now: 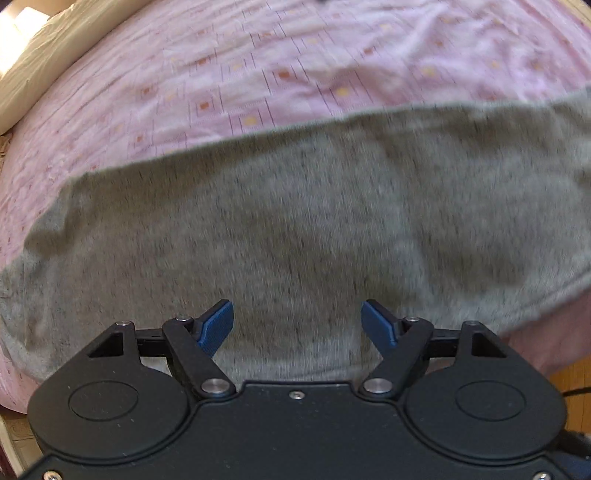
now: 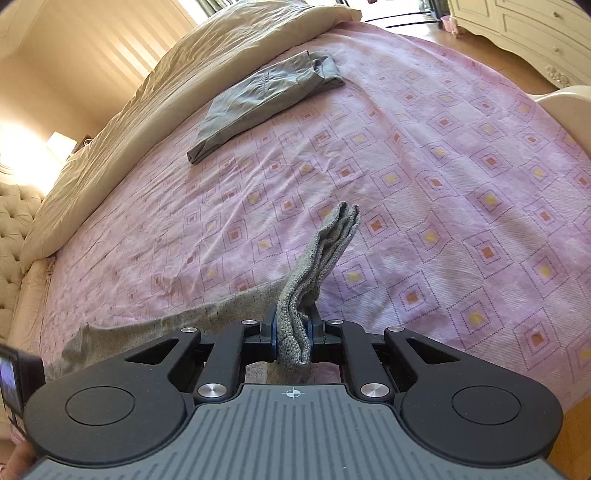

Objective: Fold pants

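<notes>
Pink bedspread (image 2: 424,155) patterned with small orange and yellow squares, wrinkled, covering the bed. Cream duvet (image 2: 155,110) heaped along the bedspread's edge toward 10 o'clock, with a tufted headboard (image 2: 14,236) at 9. Folded grey-green garment (image 2: 266,96) lying flat near 12. White dresser (image 2: 535,26) at 1 o'clock, on wooden floor (image 2: 517,70).

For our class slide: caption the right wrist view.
Right gripper pinches bunched grey pants above a pink bedspread.

Heather-grey pants (image 1: 295,221) on pink diamond-patterned bedspread (image 2: 443,166)
</notes>
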`<state>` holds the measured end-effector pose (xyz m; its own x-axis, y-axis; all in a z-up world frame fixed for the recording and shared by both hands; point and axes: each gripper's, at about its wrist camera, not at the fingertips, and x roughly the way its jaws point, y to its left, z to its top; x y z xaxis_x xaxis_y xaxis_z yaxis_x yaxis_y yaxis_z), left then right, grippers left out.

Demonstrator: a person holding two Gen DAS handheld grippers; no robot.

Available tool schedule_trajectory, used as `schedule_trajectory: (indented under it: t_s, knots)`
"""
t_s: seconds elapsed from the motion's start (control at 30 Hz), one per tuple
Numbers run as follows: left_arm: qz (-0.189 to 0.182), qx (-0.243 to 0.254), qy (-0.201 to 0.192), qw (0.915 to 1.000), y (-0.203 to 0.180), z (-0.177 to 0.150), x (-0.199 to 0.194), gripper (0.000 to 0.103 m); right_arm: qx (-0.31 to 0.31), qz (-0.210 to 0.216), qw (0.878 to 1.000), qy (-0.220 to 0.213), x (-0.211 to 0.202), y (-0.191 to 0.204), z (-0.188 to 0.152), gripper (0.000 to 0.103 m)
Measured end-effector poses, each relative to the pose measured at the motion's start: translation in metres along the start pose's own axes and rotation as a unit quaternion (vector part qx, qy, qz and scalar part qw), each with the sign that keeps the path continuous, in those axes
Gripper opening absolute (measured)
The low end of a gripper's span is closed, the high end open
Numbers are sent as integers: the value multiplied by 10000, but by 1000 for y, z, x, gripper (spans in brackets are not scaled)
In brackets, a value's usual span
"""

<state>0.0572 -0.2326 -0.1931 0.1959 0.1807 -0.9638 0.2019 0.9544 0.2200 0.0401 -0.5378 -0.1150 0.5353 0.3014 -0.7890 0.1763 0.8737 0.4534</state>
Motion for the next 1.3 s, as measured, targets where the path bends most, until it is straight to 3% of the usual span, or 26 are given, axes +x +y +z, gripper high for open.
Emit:
schedule_trajectory:
  t_s: [0.17, 0.33, 0.53, 0.63, 0.8, 1.03, 1.1, 1.3]
  knots:
    - [-257, -65, -166, 9995, 23, -6, -5, 75, -86, -271, 9995, -168, -4, 29, -6, 13]
    - [-275, -198, -610, 9976, 82, -8, -27, 75, -376, -326, 9979, -416, -16, 83, -12, 13]
    - [-137, -370, -719, 9966, 168, -31, -25, 75, -834, 83, 9946, -608, -15, 179, -35, 13]
    - [-25, -467, -652, 9968, 205, -43, -16, 75, -1133, 383, 9917, -480, 5, 229, -54, 13]
    - [203, -501, -514, 9972, 253, -61, -4, 75, -1556, 641, 9857, 11, 73, 295, -100, 13]
    - [311, -521, -521, 9968, 289, -70, -5, 75, -2292, 109, 9706, 721, 157, 341, -163, 18]
    - [292, -567, -573, 9963, 294, -68, -8, 75, -2406, 139, 9658, 960, 161, 347, -173, 23]
    - [-9, -680, -710, 9952, 281, -48, -15, 75, -2406, 885, 9626, 877, 126, 351, -167, 27]
